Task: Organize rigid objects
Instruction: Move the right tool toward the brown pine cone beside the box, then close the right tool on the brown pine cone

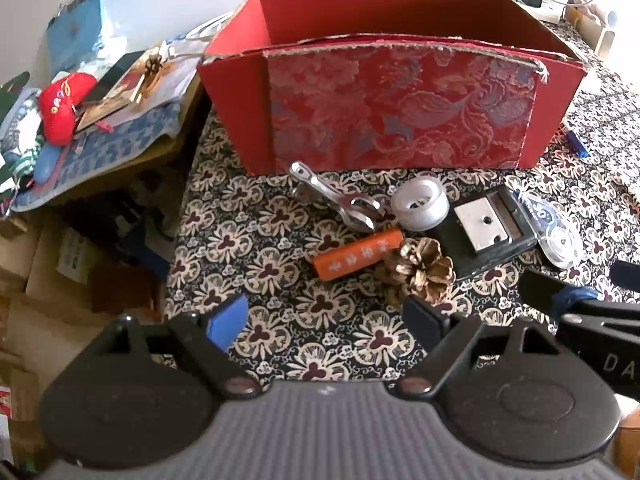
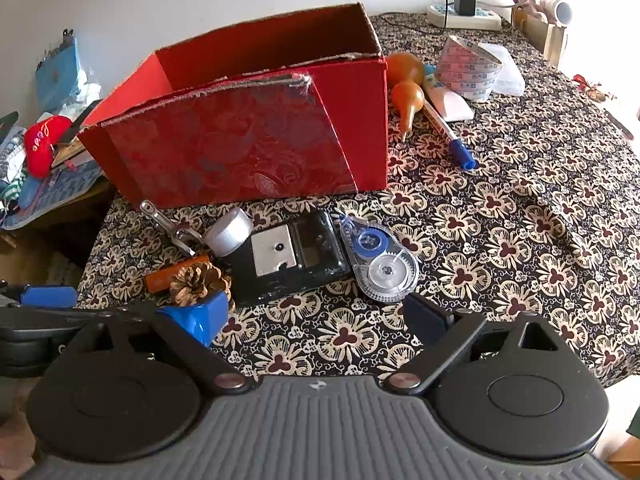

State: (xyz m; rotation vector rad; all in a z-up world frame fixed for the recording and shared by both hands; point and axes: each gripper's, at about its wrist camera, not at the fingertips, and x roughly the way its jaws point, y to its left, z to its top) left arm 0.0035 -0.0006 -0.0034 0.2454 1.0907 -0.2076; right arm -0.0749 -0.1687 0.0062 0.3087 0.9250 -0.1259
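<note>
A red open-topped box [image 1: 384, 100] [image 2: 248, 136] stands on the patterned tablecloth [image 1: 320, 340] [image 2: 520, 240]. In front of it lie a metal tool [image 1: 340, 200] [image 2: 170, 226], a clear tape roll [image 1: 420, 204] [image 2: 230, 232], an orange cylinder [image 1: 358, 254] [image 2: 160, 278], a pine cone [image 1: 420, 270] [image 2: 196, 284], a black device with a metal plate [image 1: 486, 228] [image 2: 288, 258] and a correction-tape dispenser [image 1: 556, 232] [image 2: 380, 258]. My left gripper [image 1: 324, 320] is open above the cloth just short of the pine cone. My right gripper [image 2: 316, 320] is open, nothing between its fingers, near the black device.
Right of the box lie two orange gourds [image 2: 406, 88], a blue-capped marker [image 2: 450, 136], a white eraser [image 2: 450, 102] and a coiled tape measure [image 2: 468, 68]. A power strip with a charger [image 2: 464, 12] sits at the back. A cluttered side table [image 1: 80, 120] stands to the left.
</note>
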